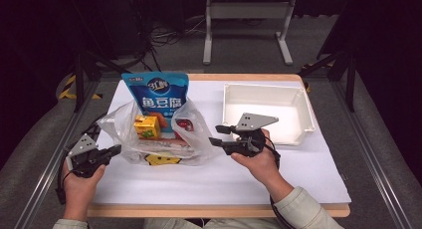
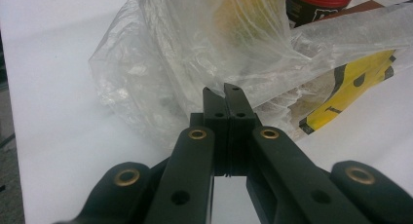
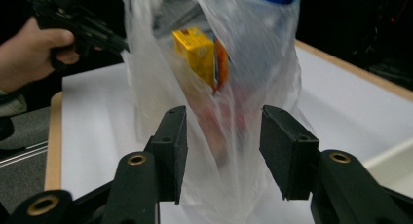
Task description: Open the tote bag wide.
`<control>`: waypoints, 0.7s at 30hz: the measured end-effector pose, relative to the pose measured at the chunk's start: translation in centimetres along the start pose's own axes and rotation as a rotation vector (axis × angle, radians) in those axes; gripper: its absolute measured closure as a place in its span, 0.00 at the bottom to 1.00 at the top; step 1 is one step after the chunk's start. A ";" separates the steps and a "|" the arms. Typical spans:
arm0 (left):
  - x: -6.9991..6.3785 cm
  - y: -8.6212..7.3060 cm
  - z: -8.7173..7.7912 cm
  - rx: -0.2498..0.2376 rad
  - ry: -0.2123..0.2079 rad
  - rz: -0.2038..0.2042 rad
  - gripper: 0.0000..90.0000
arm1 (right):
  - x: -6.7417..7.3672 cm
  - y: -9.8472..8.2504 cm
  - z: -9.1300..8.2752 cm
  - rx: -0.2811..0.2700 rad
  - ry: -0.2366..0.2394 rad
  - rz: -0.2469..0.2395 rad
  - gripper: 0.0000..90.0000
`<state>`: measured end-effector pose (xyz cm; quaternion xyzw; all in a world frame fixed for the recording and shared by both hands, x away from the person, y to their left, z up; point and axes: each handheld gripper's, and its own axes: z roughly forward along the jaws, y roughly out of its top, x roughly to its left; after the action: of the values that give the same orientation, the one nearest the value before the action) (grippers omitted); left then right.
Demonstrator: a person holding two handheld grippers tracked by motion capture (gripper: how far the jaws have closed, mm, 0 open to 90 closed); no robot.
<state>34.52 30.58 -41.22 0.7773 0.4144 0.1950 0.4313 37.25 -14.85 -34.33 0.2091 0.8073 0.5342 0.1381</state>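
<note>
A clear plastic bag lies on the white table cover, holding a tall blue snack packet, a yellow carton, a red-lidded cup and a yellow smiley pack. My left gripper is shut at the bag's left edge, and the film's folds run into its tips. At the bag's right side, my right gripper stands open. In the right gripper view its jaws stand either side of the loose bag film without pressing it, with the carton beyond.
An empty white tray sits at the back right of the table, just behind the right hand. The table's wooden edge runs along the near side. Metal rails flank the table, and a stand's legs stand on the floor behind it.
</note>
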 end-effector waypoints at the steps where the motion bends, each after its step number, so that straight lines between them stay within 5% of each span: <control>1: 0.0 0.0 0.0 0.001 0.001 0.001 1.00 | 0.3 0.4 0.0 -0.012 0.006 -0.014 0.60; 10: -0.1 0.1 0.0 -0.007 -0.006 0.010 1.00 | 2.9 2.6 2.3 -0.027 0.092 -0.083 0.59; 17: -0.1 0.0 0.0 -0.008 -0.016 0.014 1.00 | 2.8 2.2 5.1 0.029 0.089 -0.092 0.56; 21: 0.0 0.0 0.1 -0.007 -0.018 0.013 1.00 | 1.9 0.9 5.9 0.078 0.068 -0.075 0.74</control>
<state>34.54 30.54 -41.26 0.7802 0.4048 0.1924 0.4364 38.39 -8.83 -35.84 0.1659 0.8389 0.5037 0.1224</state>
